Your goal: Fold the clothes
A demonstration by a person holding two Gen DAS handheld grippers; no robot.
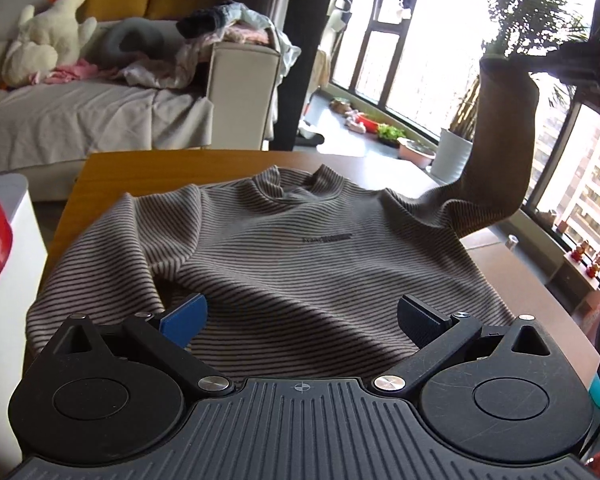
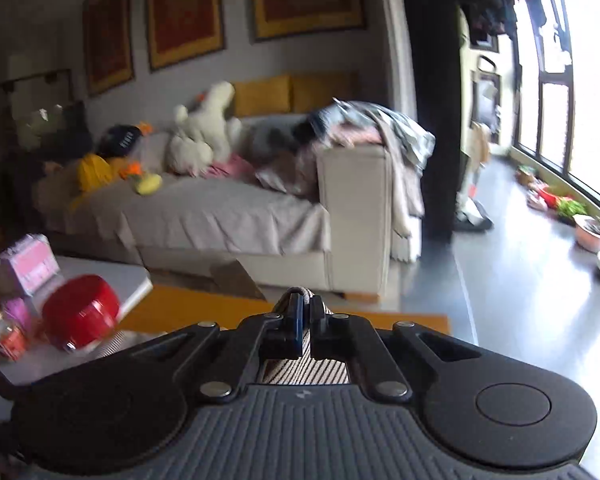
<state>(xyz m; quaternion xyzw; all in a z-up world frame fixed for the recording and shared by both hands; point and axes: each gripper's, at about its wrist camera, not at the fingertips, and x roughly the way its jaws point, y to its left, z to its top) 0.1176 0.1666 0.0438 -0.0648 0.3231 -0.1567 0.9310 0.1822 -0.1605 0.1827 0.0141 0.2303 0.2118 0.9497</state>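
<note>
Underneath everything lies a wooden table [image 1: 112,176] with an orange-brown top, set in a living room with a dark glossy floor [image 2: 520,300] and tall black-framed windows [image 1: 432,40] along the right. On this table a grey-and-brown striped long-sleeved sweater [image 1: 284,264] lies front side up, collar away from the camera, its hem near the left gripper [image 1: 300,318]. That gripper hovers just above the hem with its blue-padded fingers [image 1: 186,316] spread wide and holding nothing. The sweater's right sleeve [image 1: 500,140] is lifted well clear of the table, its cuff pinched high up at the right edge of the left wrist view. In the right wrist view the right gripper [image 2: 306,316] has its fingers clenched on a fold of the striped cloth, which hangs down between them.

Beyond the table stands a beige sofa [image 1: 100,120] draped in a grey cover, carrying a white plush toy [image 1: 48,36], yellow cushions [image 2: 260,94] and a loose heap of clothes [image 1: 228,28] on its armrest. Three framed red-and-gold pictures [image 2: 184,12] hang on the wall above. A red round container [image 2: 82,310] sits on a white side table [image 2: 100,280] left of the wooden one. Potted plants [image 1: 456,136] stand by the windows.
</note>
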